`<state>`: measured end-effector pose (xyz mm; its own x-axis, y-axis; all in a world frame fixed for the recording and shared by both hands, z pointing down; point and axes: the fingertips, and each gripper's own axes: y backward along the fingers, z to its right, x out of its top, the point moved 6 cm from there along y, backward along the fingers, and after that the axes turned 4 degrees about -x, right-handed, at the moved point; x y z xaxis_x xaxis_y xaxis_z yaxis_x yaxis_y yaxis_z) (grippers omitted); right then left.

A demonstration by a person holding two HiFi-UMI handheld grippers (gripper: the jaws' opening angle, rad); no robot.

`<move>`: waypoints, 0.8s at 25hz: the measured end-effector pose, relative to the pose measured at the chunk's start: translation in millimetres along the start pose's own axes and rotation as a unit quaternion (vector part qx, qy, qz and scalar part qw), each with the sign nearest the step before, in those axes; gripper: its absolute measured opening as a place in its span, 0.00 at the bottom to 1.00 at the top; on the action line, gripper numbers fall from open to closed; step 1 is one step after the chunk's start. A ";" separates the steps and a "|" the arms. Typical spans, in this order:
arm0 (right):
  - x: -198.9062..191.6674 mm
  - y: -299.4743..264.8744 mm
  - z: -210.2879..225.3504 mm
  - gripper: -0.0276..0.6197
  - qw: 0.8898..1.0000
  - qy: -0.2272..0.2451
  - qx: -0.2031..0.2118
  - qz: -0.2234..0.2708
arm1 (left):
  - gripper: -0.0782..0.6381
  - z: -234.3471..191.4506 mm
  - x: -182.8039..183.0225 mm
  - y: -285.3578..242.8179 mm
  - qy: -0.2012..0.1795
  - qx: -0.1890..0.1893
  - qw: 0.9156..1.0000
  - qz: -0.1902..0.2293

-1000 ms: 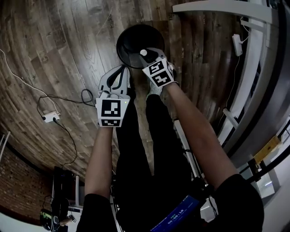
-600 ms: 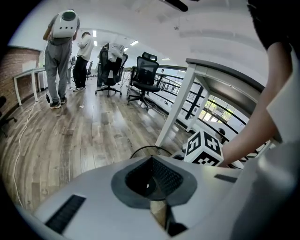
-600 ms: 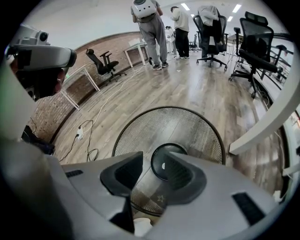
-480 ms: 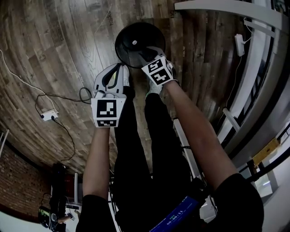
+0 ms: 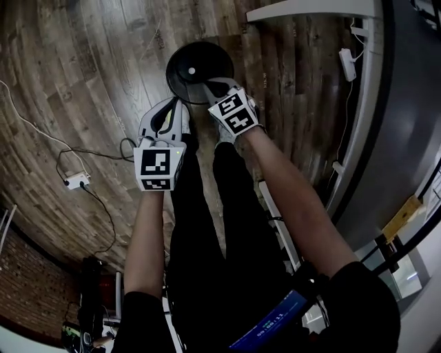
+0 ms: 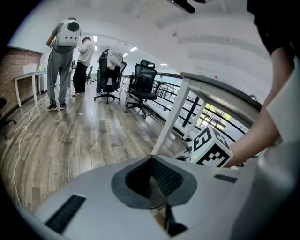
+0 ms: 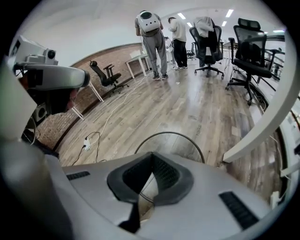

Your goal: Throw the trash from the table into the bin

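- Since a second ago the white wad (image 5: 191,70) has left the right gripper (image 5: 210,88) and now lies inside the black bin (image 5: 222,63), a little toward 9 o'clock of the bin's middle. Both grippers sit nearer the person's body than before, and the right jaws have just been closing, with nothing between them.
- Head view: the bin stands on the wood floor at 12 o'clock of the frame. The right gripper hangs over the bin's 5 o'clock rim. The left gripper (image 5: 172,105) is just beside it at 8 o'clock, off the bin. A power strip (image 5: 74,180) with its cable lies on the floor at 9 o'clock. The white table (image 5: 310,10) runs along 1 to 3 o'clock.
- Left gripper view: the left gripper (image 6: 152,161) has its pads together and empty. The right gripper's marker cube (image 6: 211,150) shows at 3 o'clock, with a white table leg (image 6: 171,117) behind it. Office chairs (image 6: 143,84) and standing people (image 6: 61,61) are at 11 o'clock.
- Right gripper view: the right gripper (image 7: 151,157) has its jaws pressed together and empty. The bin's round rim (image 7: 168,133) curves just past the tips at 12 o'clock.
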<state>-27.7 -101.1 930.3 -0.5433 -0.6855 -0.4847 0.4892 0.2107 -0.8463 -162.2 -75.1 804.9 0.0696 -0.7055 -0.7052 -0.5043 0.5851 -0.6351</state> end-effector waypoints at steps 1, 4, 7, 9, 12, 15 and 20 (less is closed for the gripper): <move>4.9 9.6 -2.3 0.06 1.000 -0.001 -0.001 0.004 | 0.12 2.2 6.6 5.6 0.004 0.000 1.000 0.004; 24.7 38.2 -8.2 0.06 1.000 -0.001 -0.011 0.025 | 0.12 6.6 28.0 24.8 0.006 0.000 1.000 0.013; 44.4 73.0 -18.7 0.06 0.999 -0.016 -0.012 0.042 | 0.12 16.0 49.7 46.5 0.004 0.000 1.000 0.019; 56.5 97.9 -27.2 0.06 0.998 -0.028 -0.012 0.053 | 0.12 25.1 65.9 61.3 0.002 -0.002 1.000 0.025; 81.0 132.3 -40.6 0.06 0.996 -0.038 -0.012 0.082 | 0.12 35.8 93.1 82.7 -0.010 -0.005 0.999 0.038; 104.7 163.9 -50.2 0.06 0.993 -0.041 -0.011 0.111 | 0.12 45.8 117.5 100.2 -0.019 -0.002 0.999 0.050; 131.7 228.2 -66.1 0.06 0.988 -0.042 -0.020 0.150 | 0.12 67.3 144.5 137.4 -0.011 0.001 0.998 0.062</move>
<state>-32.8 -97.2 658.7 -0.3191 -0.6432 -0.6961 0.5918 0.4385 -0.6764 -163.5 -69.8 594.5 0.0262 -0.6188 -0.7851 -0.5089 0.6678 -0.5432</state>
